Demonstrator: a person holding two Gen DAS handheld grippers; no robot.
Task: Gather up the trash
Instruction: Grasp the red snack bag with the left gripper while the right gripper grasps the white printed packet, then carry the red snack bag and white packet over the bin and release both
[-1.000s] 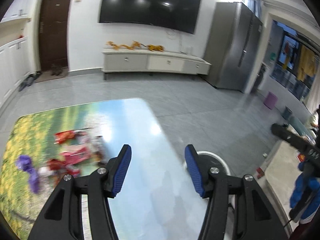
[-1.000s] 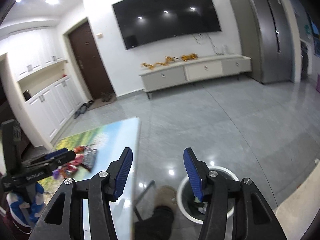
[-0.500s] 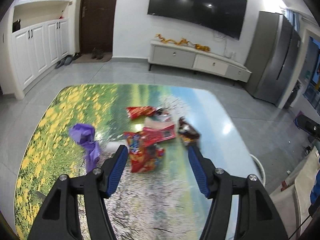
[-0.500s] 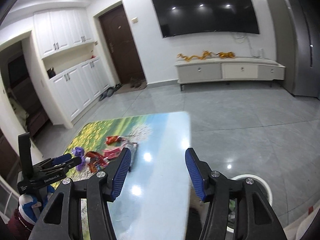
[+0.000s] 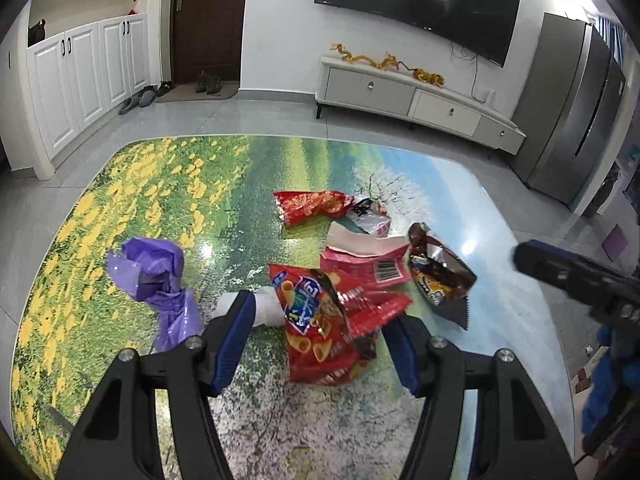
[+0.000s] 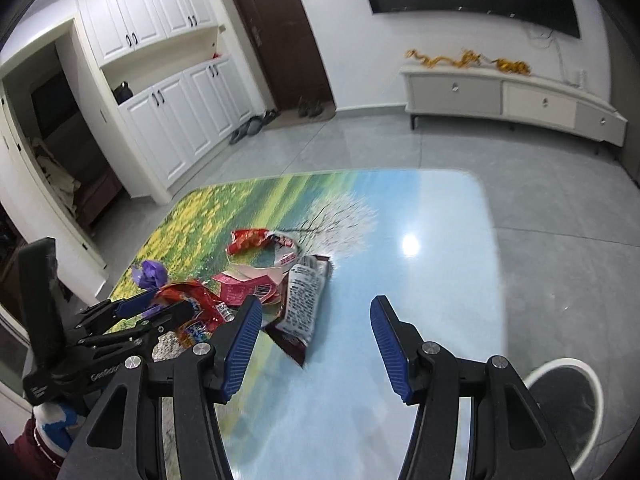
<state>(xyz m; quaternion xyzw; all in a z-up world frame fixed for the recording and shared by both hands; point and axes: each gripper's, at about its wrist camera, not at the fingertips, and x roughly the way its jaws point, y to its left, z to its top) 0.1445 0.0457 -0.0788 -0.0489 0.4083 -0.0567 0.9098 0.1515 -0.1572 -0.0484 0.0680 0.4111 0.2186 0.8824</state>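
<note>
Left tongs (image 5: pixel 320 336) wide open, empty, straddling a red snack bag (image 5: pixel 324 320) in the wrapper pile on the table (image 5: pixel 120 208). Right tongs (image 6: pixel 316 344) spread wide, empty, over bare tabletop beside a dark wrapper (image 6: pixel 302 308). Only the right view: white bin (image 6: pixel 568 404) on the floor. Only the left: white crumpled scrap (image 5: pixel 266 308) beside the purple bag (image 5: pixel 160 276).

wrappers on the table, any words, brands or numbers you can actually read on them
None reads clearly.
Red snack bag: large white characters on a blue patch, too distorted to read.
Pink carton: a barcode, digits too small.
Dark wrapper: a white panel of fine print, blurred.
</note>
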